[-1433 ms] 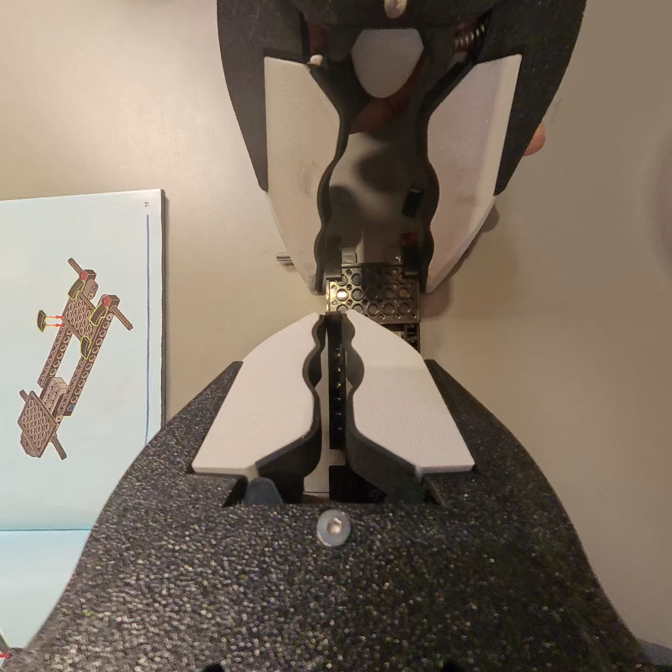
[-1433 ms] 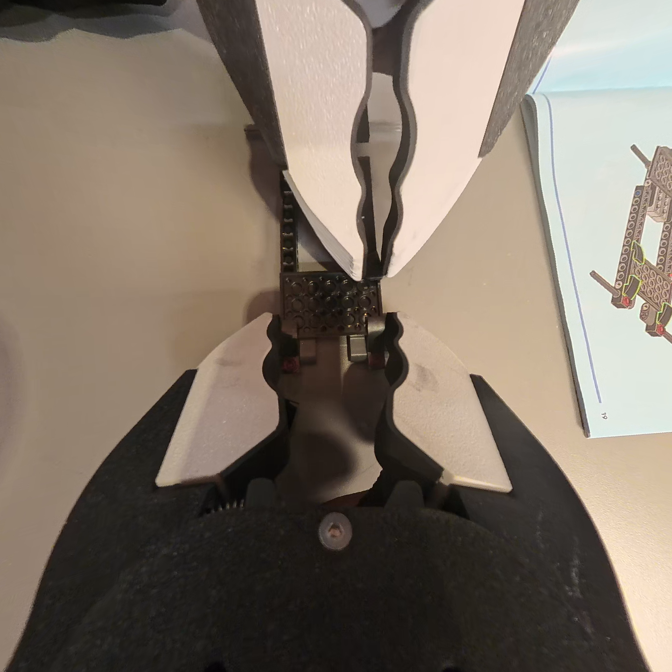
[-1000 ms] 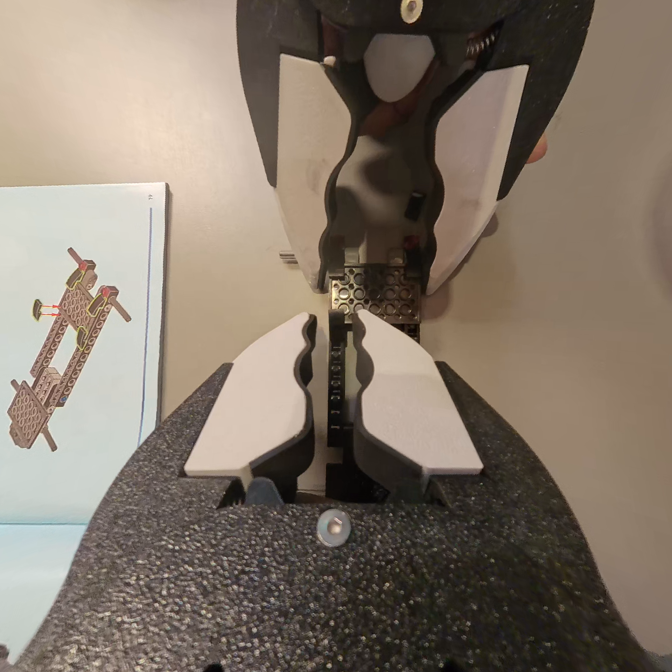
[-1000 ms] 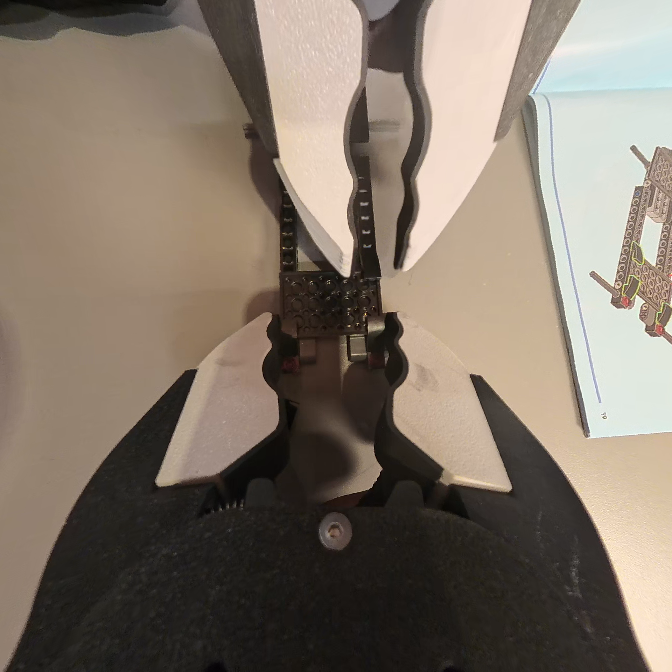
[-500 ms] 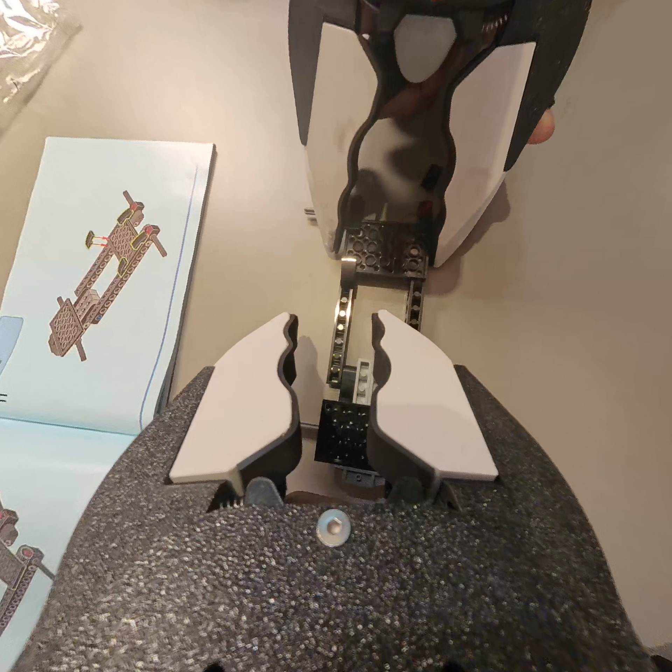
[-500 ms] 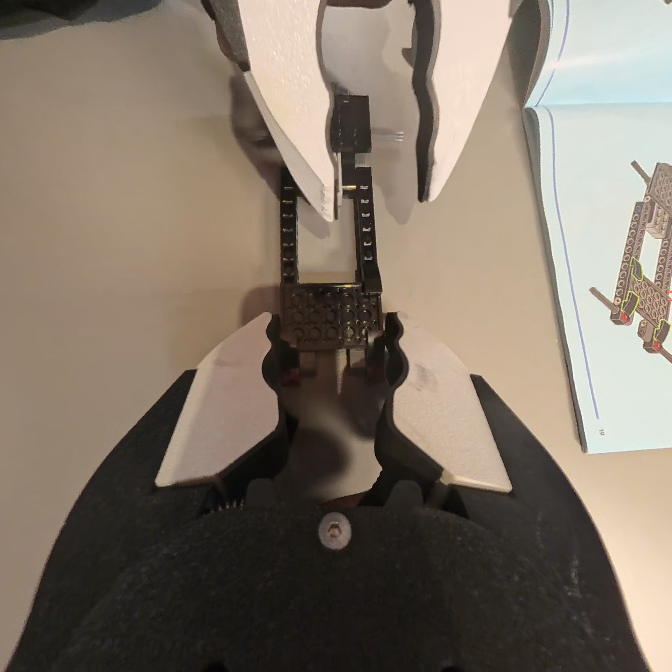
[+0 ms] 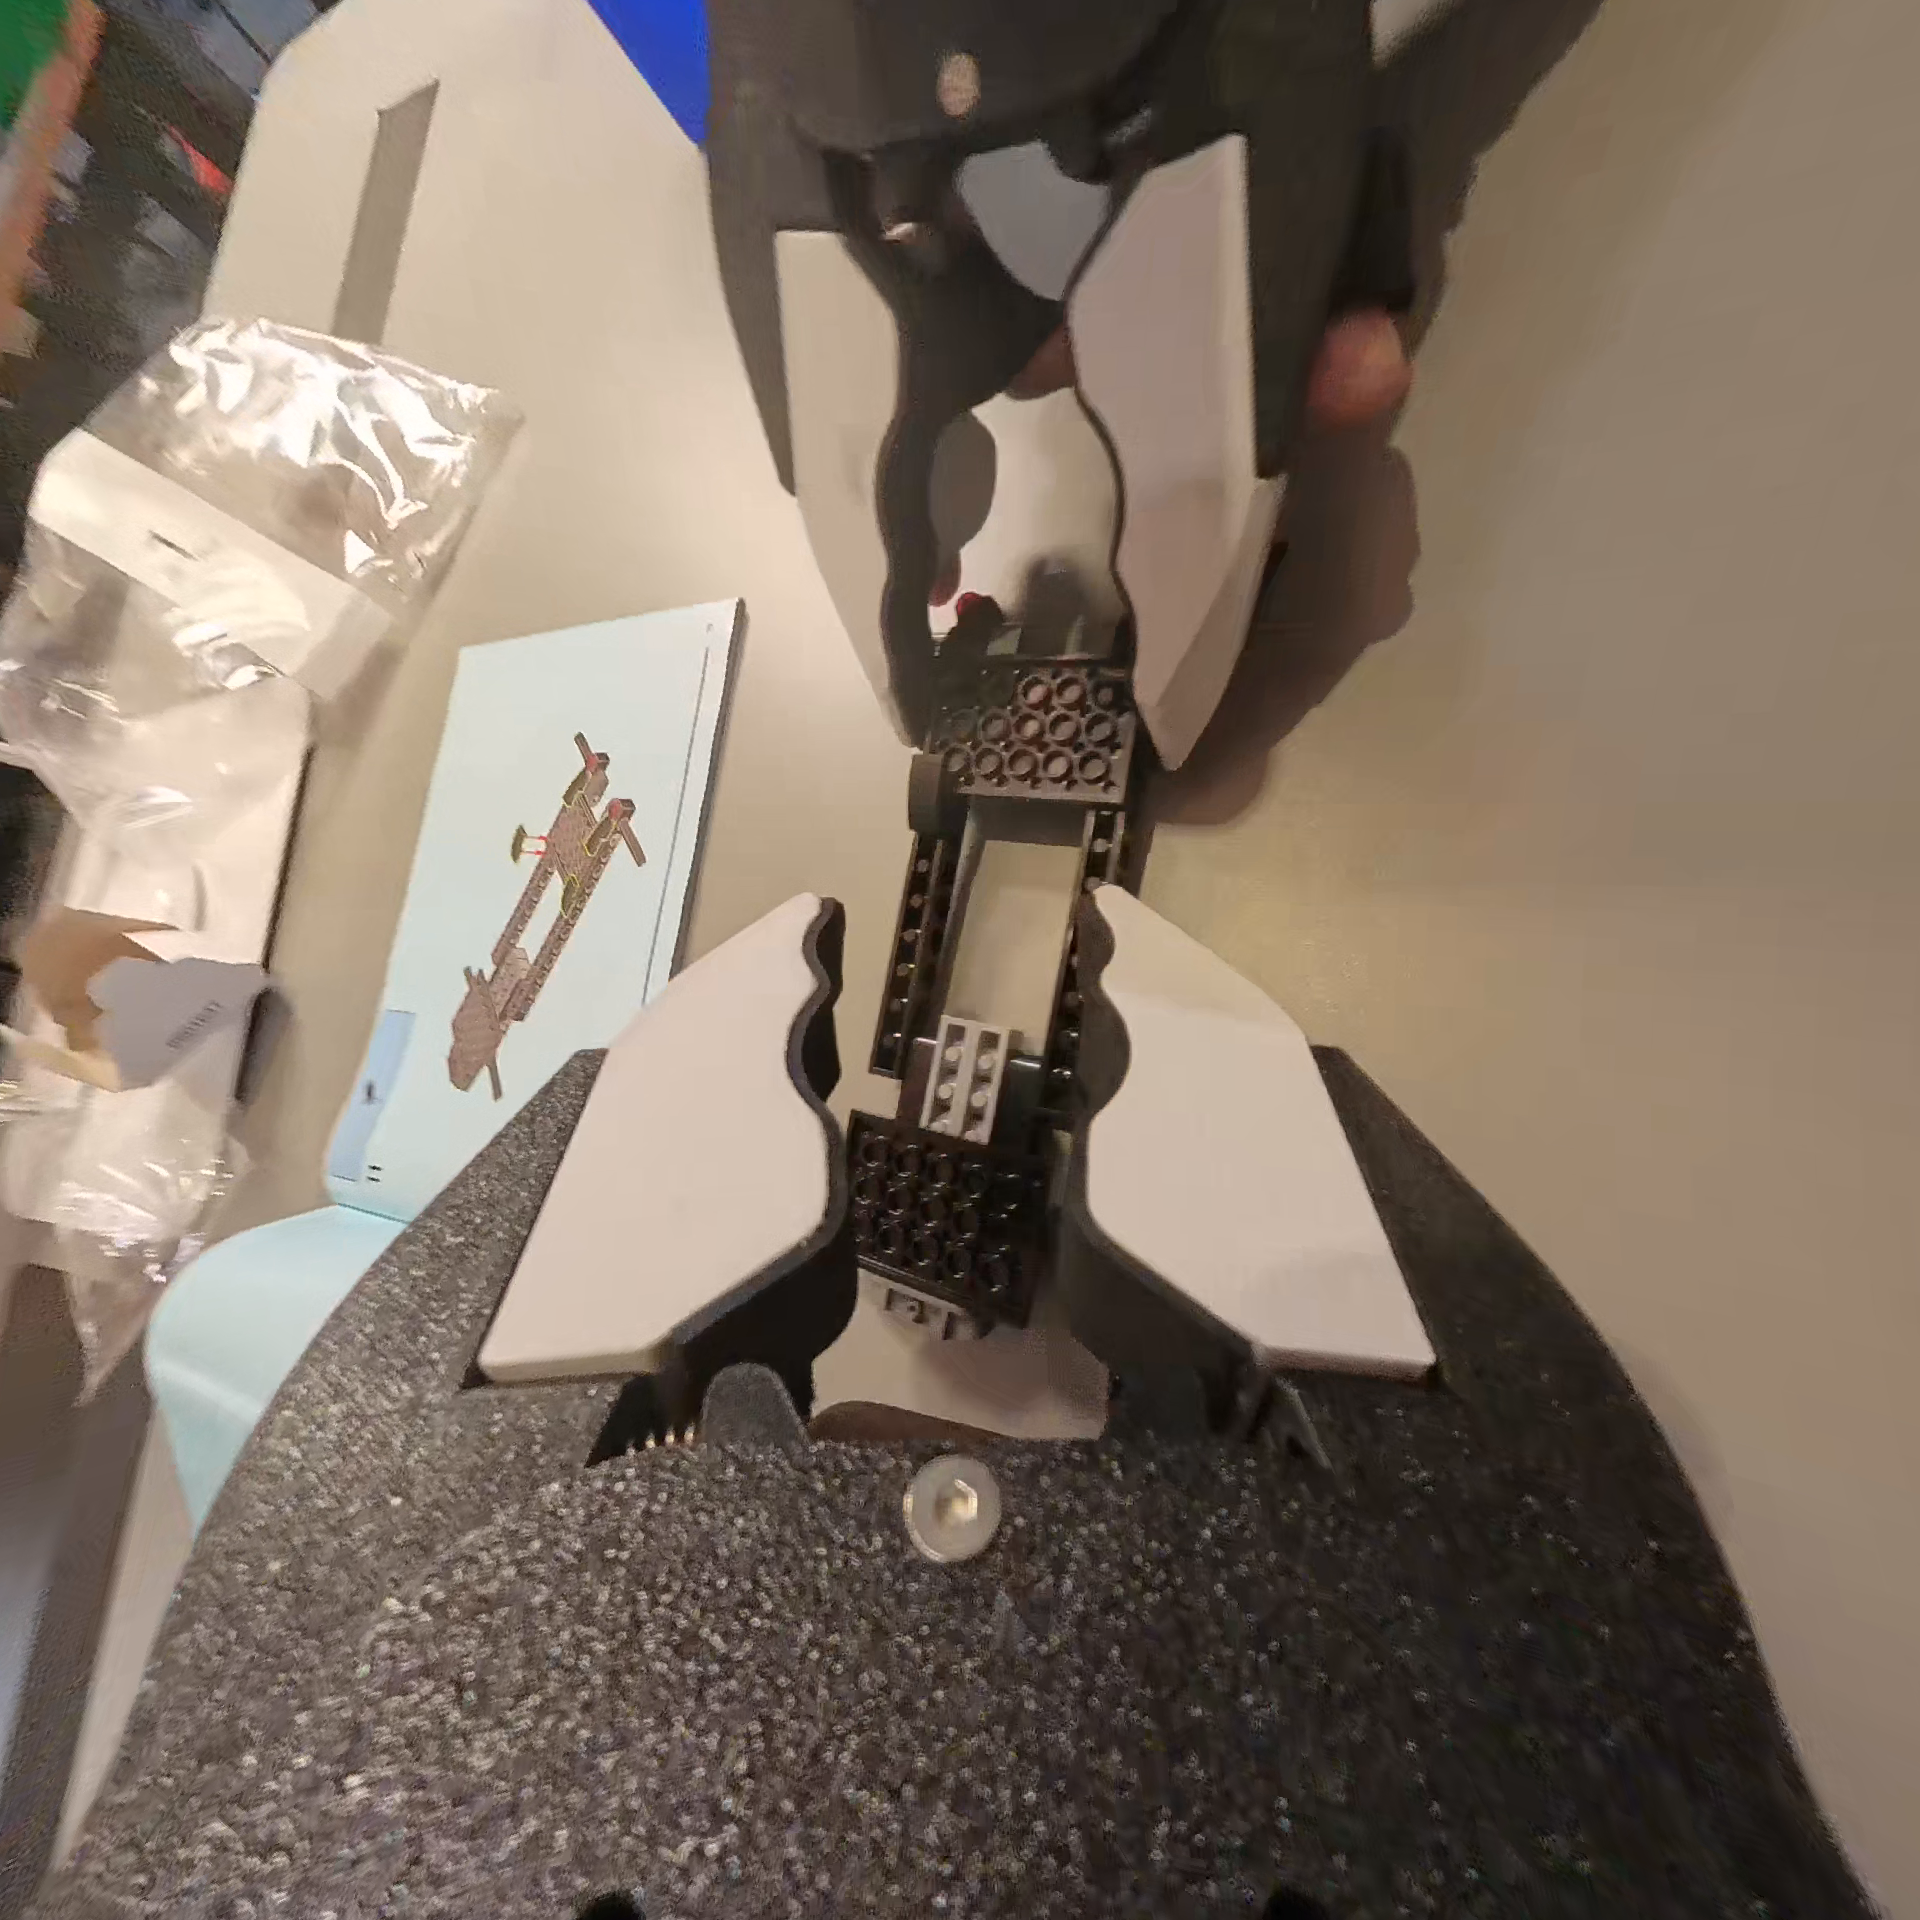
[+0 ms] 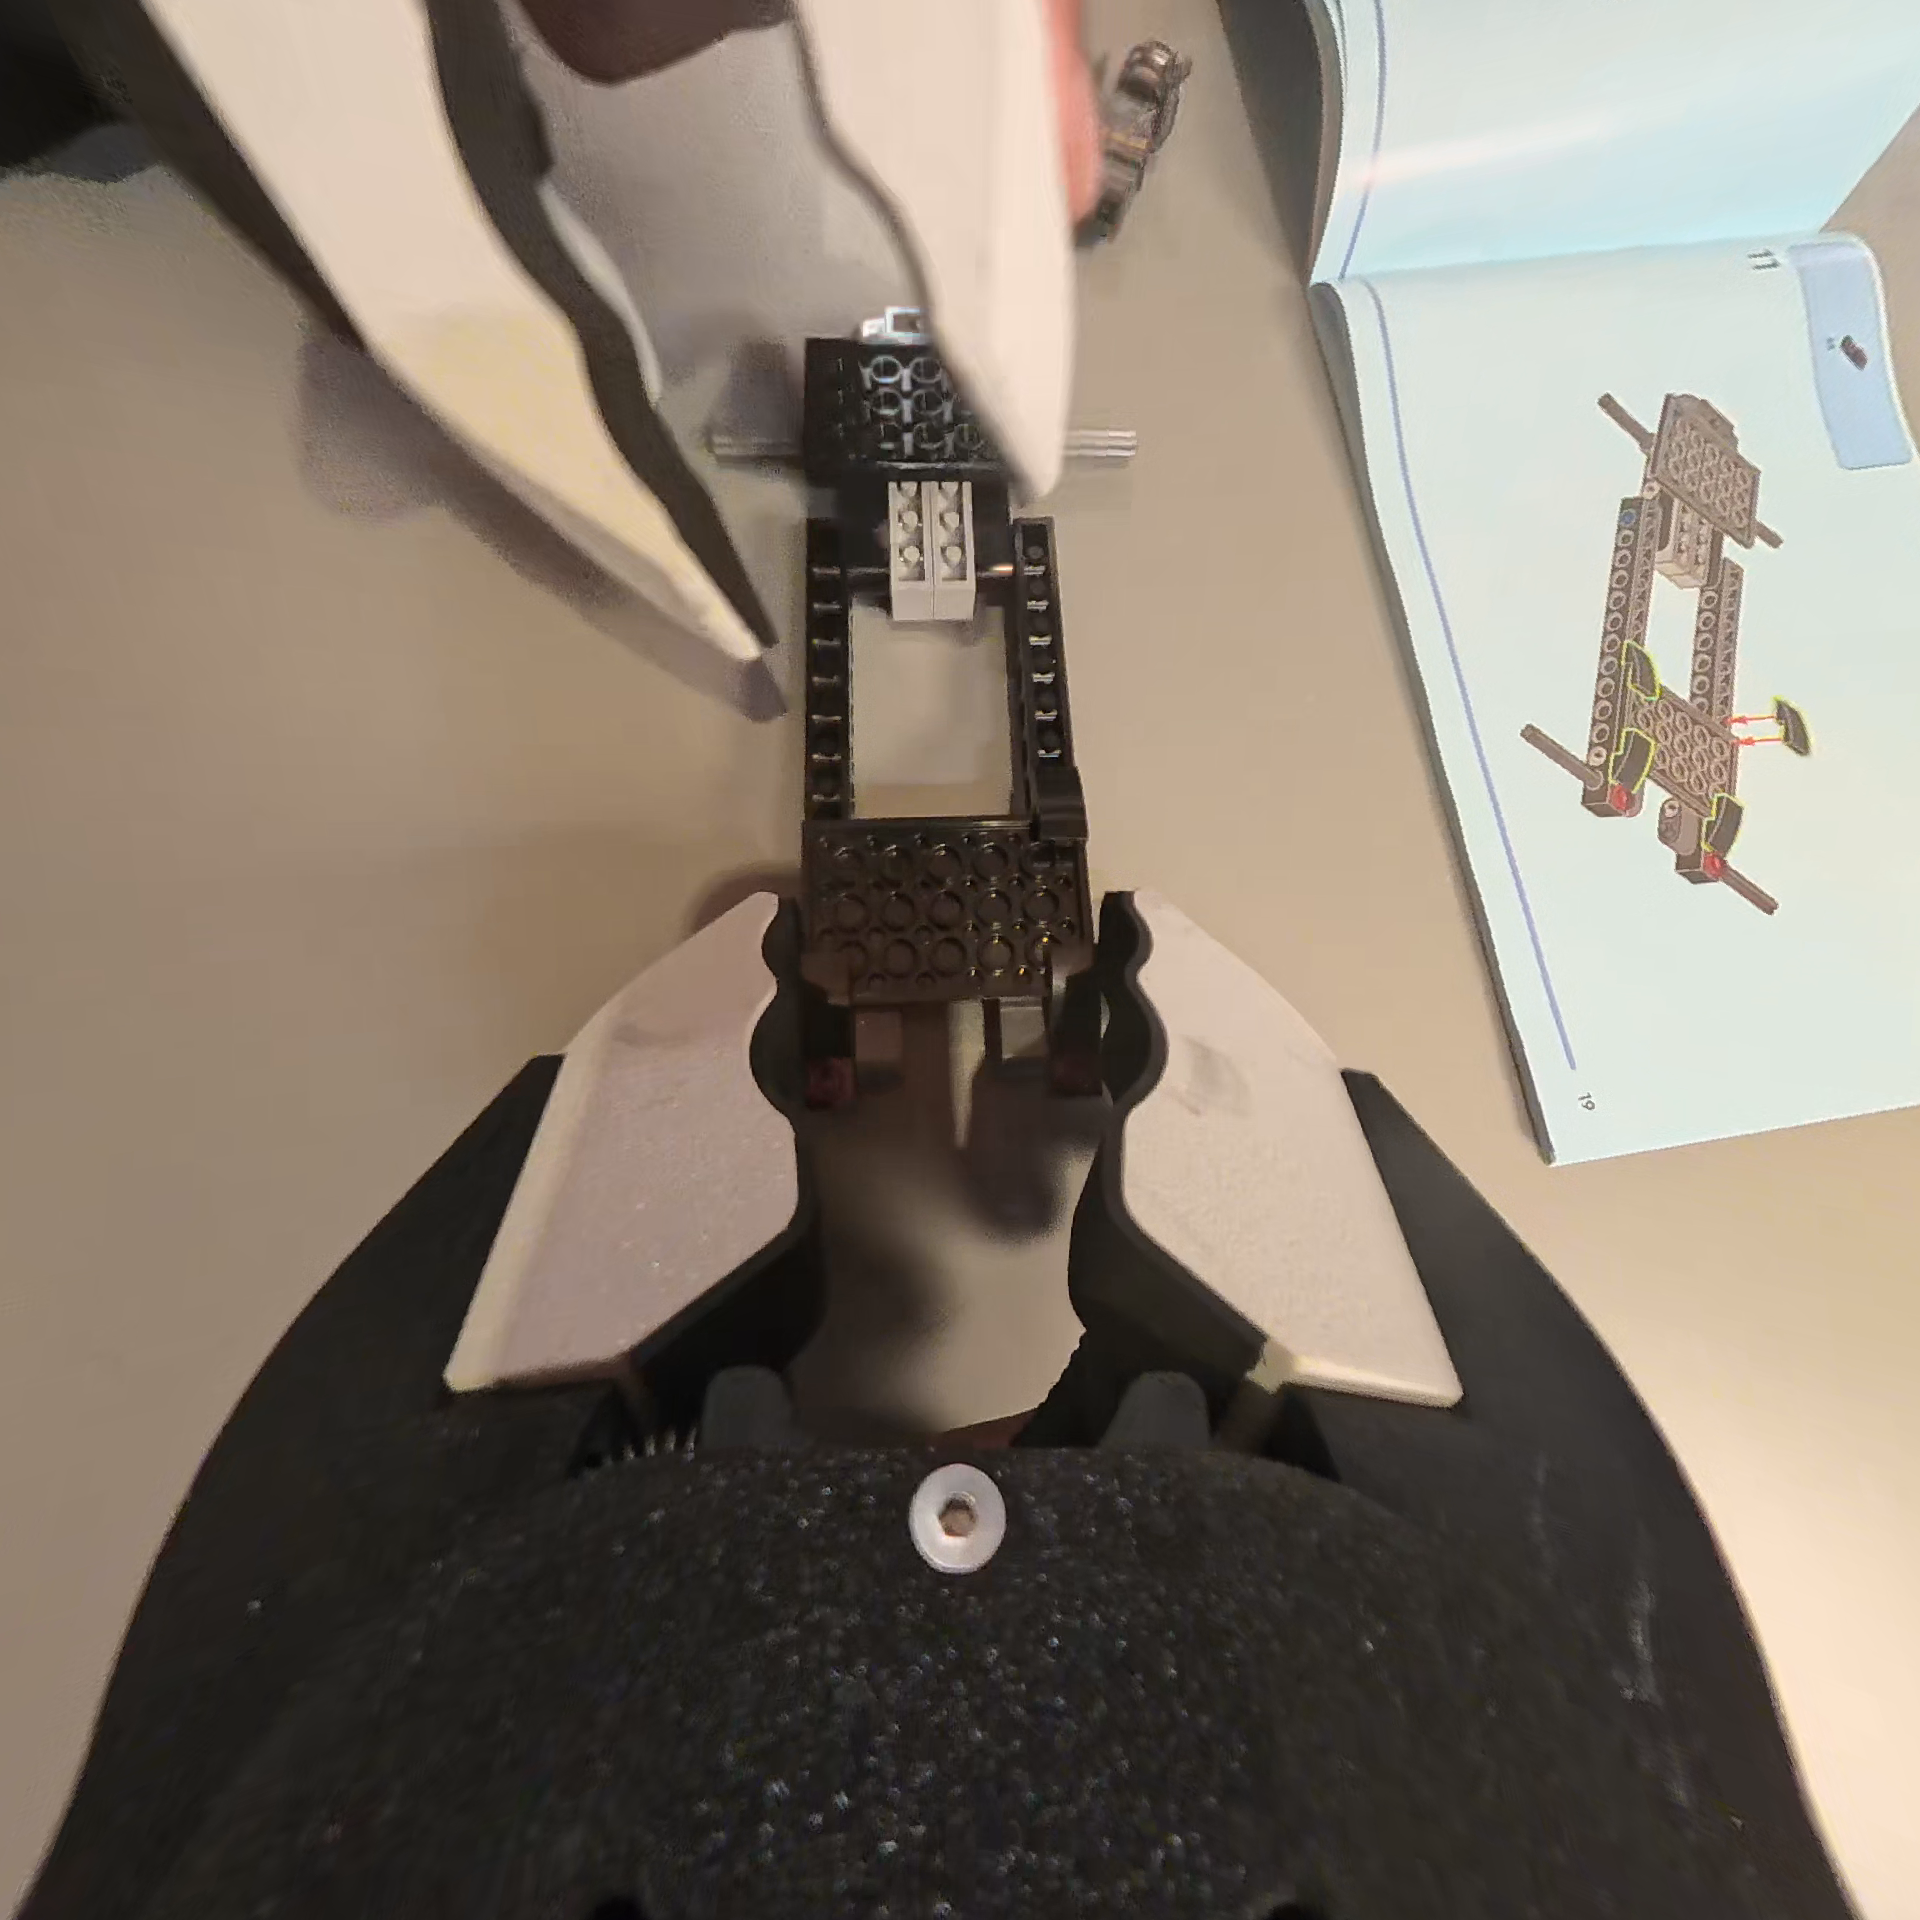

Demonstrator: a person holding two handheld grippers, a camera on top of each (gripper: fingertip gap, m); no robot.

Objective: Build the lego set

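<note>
The black brick frame is clamped at its 6 o'clock plate by the right gripper — steadied flat on the table. The left gripper is spread, unpressed, over the frame's far end; an instruction booklet lies at 3 o'clock.

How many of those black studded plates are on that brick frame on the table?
2. One black plate sits at the frame's end between the right tool's fingers; the other black plate is at the far end, partly covered by the left tool.

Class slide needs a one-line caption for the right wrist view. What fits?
Right gripper clamps one end of a black brick chassis on a beige table; left gripper open above, instruction booklet alongside.
</note>
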